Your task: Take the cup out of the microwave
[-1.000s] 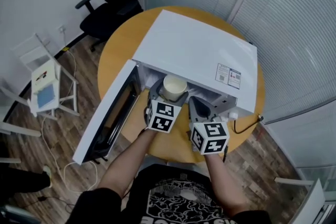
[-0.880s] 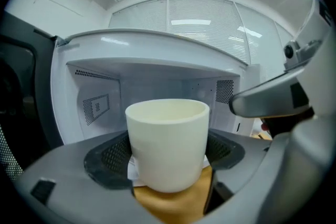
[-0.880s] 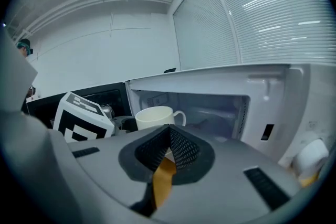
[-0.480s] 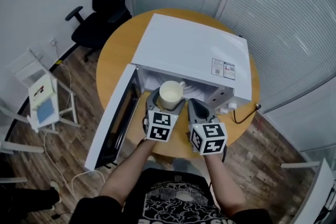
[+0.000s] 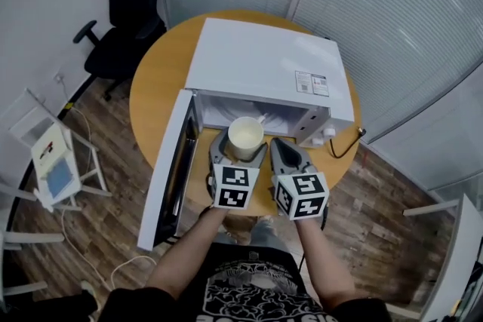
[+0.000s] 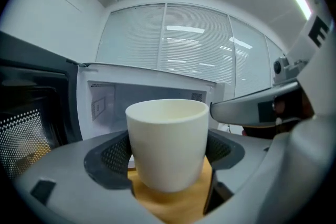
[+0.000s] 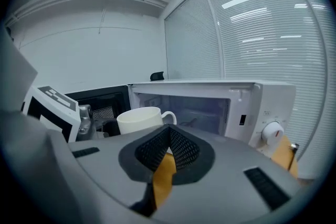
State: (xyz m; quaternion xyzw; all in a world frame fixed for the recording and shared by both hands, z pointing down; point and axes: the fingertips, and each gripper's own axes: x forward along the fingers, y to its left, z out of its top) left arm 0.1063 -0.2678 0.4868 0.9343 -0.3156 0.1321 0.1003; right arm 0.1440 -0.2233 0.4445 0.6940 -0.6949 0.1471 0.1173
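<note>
A cream cup (image 5: 246, 136) (image 6: 168, 141) hangs just in front of the open white microwave (image 5: 264, 64), over the round wooden table (image 5: 155, 83). My left gripper (image 5: 241, 148) (image 6: 168, 157) is shut on it, one mesh pad (image 6: 111, 153) pressed on each side of its wall. The cup's handle points toward the empty cavity (image 7: 202, 107). My right gripper (image 5: 284, 149) (image 7: 168, 136) sits just right of the cup (image 7: 140, 119); its jaws are shut, tips touching, with nothing between them. The microwave door (image 5: 167, 166) swings wide open to the left.
A control knob (image 7: 272, 134) sits on the microwave's right front panel, and a cable (image 5: 343, 147) runs off the table beside it. A black office chair (image 5: 121, 11) stands beyond the table. A white rack (image 5: 53, 162) stands on the wooden floor at left. Window blinds (image 5: 407, 34) line the right.
The left gripper has drawn the cup back out of the microwave's opening toward me. The right gripper drew back beside it, still shut.
</note>
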